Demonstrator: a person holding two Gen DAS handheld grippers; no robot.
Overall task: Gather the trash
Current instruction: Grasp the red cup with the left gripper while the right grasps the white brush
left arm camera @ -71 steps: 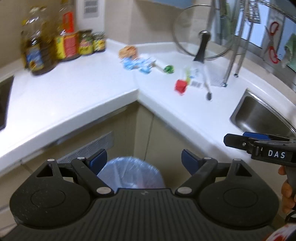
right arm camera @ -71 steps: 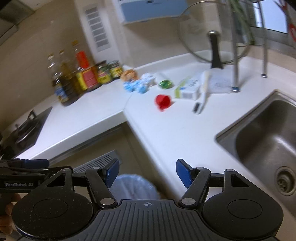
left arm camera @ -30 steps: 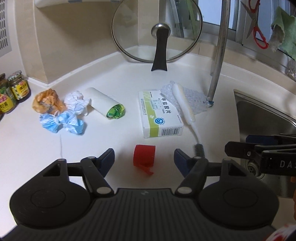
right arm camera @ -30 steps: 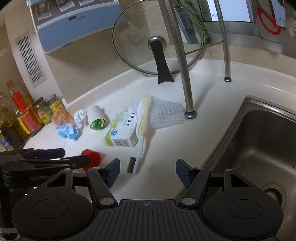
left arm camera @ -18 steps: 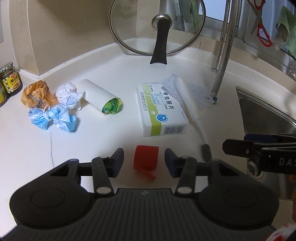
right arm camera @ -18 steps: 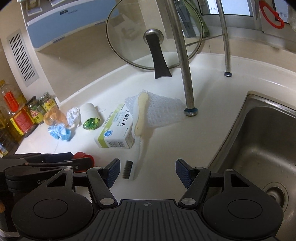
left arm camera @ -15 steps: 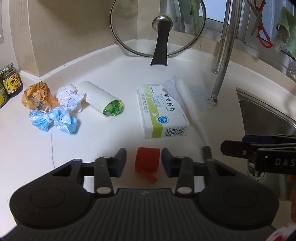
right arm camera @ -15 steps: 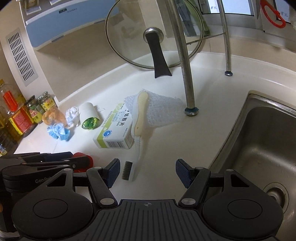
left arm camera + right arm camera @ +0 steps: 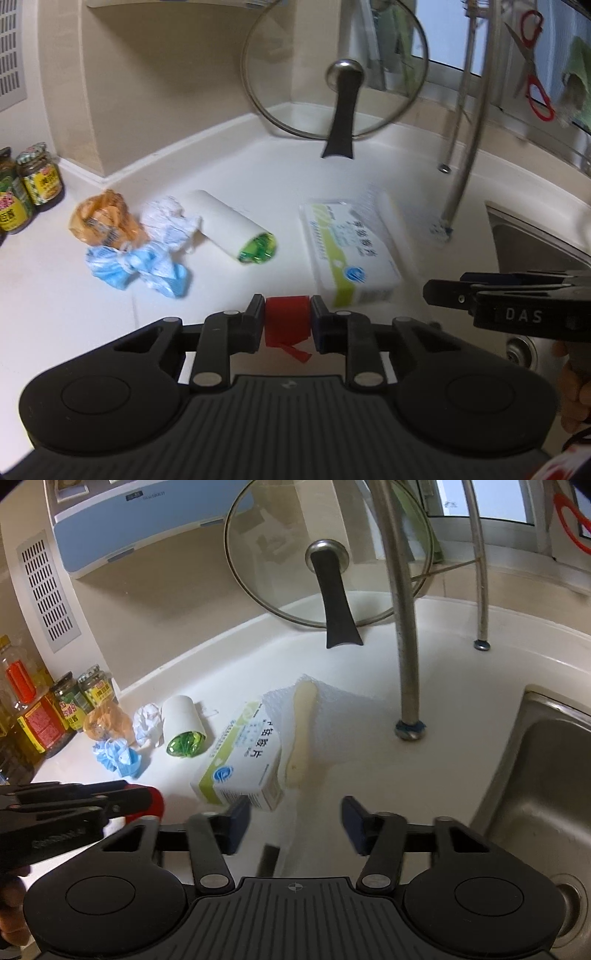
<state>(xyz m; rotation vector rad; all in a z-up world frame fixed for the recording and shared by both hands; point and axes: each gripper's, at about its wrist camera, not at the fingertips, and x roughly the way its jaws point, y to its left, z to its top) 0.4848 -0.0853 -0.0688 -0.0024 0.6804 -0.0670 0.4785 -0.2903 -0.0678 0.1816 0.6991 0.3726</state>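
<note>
Left wrist view: white brush (image 9: 393, 225) and medicine box (image 9: 349, 251) motion-blurred, box print unreadable. Right wrist view: brush head (image 9: 269, 858) mostly hidden behind gripper body; red cap (image 9: 155, 805) largely covered by left gripper (image 9: 136, 799). Sink (image 9: 546, 782) cut off at right edge.

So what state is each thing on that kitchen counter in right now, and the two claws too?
Left claw: just closed, shut on the small red plastic cup.
Right claw: open, closing, nothing gripped.
White and green medicine box: lying flat, closed.
White paper roll: on its side, green wrapper stuffed inside.
Blue face mask: crumpled.
Glass pot lid: propped upright.
</note>
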